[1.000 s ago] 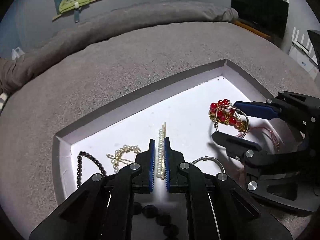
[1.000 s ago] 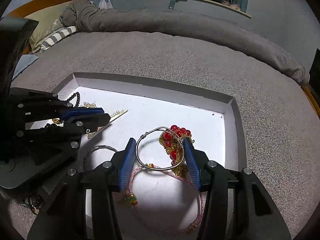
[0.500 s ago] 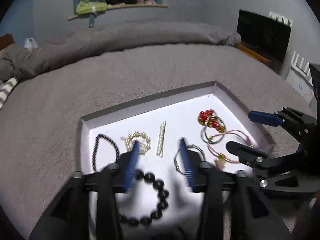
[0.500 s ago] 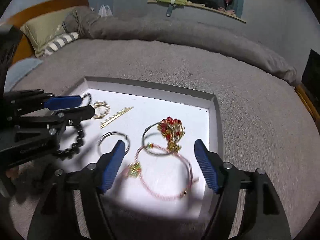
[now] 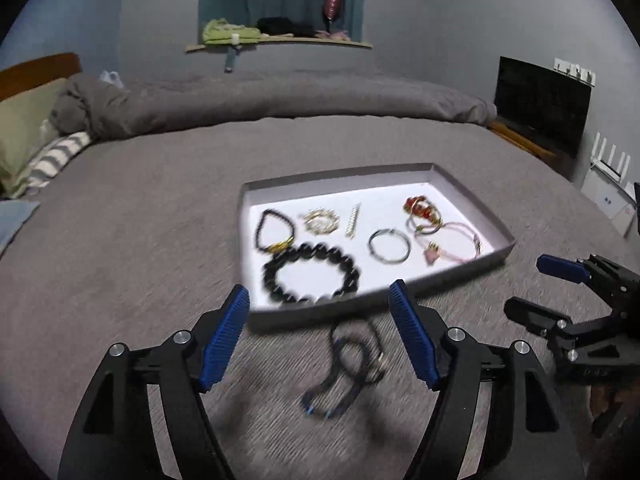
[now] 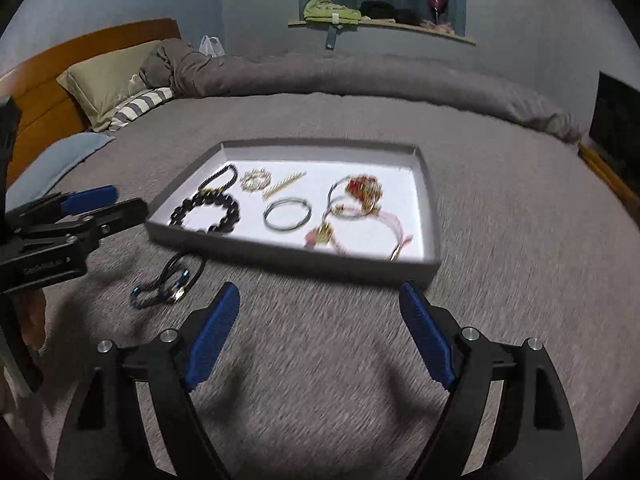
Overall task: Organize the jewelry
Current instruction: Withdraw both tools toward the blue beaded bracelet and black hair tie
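Both hand-held grippers pulling back from tray [image 5: 472, 268], left hand-held gripper [image 5: 320, 332] and right hand-held gripper [image 6: 320, 332] now gaping wide, empty; pearl clip [image 5: 353, 220] released inside; dark cord bracelet [image 5: 352, 364] lying on bed, likely next.

A bedroom in a home. A wide bed [image 6: 500, 208] under a grey cover fills the middle of both views, with a wooden headboard [image 6: 60, 80] and an olive pillow [image 6: 108, 76] at upper left of the right wrist view, and a rolled grey duvet [image 5: 280, 100] along its far edge. A wall shelf [image 5: 280, 42] at top centre holds folded clothes. At right in the left wrist view stands a dark television [image 5: 540, 104].
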A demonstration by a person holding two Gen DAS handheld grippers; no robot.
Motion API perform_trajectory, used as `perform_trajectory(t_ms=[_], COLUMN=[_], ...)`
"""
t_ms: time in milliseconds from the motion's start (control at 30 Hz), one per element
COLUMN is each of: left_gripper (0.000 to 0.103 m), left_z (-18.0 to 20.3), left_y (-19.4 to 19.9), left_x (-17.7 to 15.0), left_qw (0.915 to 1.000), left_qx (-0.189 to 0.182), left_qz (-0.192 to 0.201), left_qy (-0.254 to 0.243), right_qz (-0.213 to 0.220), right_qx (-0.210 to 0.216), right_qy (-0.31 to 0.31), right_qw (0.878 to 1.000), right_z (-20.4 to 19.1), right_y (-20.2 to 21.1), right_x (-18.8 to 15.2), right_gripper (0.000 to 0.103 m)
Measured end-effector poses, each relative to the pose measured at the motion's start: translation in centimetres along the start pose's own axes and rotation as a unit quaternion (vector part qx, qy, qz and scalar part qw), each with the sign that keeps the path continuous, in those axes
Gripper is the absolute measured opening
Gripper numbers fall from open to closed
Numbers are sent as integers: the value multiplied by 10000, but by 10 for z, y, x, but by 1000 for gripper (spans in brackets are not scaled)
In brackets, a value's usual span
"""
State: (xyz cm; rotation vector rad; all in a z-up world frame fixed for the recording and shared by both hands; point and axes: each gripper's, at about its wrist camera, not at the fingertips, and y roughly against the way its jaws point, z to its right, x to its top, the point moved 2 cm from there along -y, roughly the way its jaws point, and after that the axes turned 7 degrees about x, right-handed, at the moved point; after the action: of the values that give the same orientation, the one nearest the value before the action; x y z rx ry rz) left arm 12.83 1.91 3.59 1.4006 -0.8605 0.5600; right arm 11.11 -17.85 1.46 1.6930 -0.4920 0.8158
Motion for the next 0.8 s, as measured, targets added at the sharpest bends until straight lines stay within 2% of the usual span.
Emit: perform_trajectory(t_ms=[100,300,467,700,800], left_gripper=[80,80,80,80,80], left_z=[-8,-18,-20,4,7], left_y=[7,-7,-16,-24,-29], left_x=[-19,-53,-63,-70,-70], left_qw=[9999,9992,9985,9966,9954], left_qx=[68,131,-123,-136,-204], left_qz=[-12,-368,-519,-623,-719], left_qy=[109,78,88,-514,-598], right_qz=[30,-57,42,87,78], right_qx=[28,106,113,231,241], right_qy=[-157,-255,-176,-17,104], right_qw=[9999,9996,9998,9997,9996], right_z=[0,-2,-3,-11,-16], right_y=[1,-4,-4,-7,-8], right_x=[-11,-25,-30,-28,-27], right_gripper=[89,93,95,94,92])
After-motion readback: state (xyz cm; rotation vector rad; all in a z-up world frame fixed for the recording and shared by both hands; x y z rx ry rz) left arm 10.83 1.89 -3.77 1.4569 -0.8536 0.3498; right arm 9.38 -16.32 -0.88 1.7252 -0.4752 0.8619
